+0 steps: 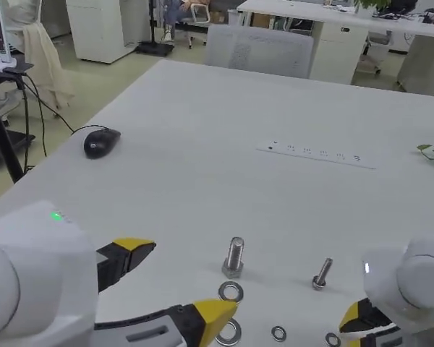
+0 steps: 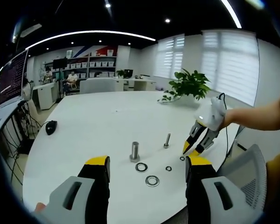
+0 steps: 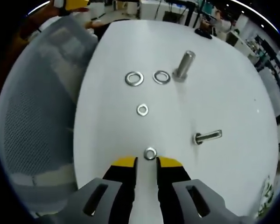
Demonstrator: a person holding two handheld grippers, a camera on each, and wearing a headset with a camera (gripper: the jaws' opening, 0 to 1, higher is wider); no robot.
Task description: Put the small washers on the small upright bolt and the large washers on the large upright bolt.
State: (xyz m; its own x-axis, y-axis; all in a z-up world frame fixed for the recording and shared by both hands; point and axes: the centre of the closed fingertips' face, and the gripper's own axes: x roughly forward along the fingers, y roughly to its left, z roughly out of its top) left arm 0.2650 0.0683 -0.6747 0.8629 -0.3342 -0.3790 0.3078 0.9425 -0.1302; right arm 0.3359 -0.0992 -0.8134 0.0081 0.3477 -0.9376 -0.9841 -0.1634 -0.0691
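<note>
My right gripper [image 3: 147, 162] fingers stood narrowly apart, empty; small washer [image 3: 150, 153] lay flat on table [image 3: 224, 93] just beyond tips. My left gripper [image 2: 147, 163] fingers gaped, empty. Risk I judged: thin washer skidding away under pinch.

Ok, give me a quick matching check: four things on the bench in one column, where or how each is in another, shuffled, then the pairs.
1. large bolt
2. mouse
3. left gripper
4. nearer small washer

A. open wide
B. just off the right gripper tips
C. upright, no washer on it
D. black, on the table's left side

Pairs: 1-C, 2-D, 3-A, 4-B
</note>
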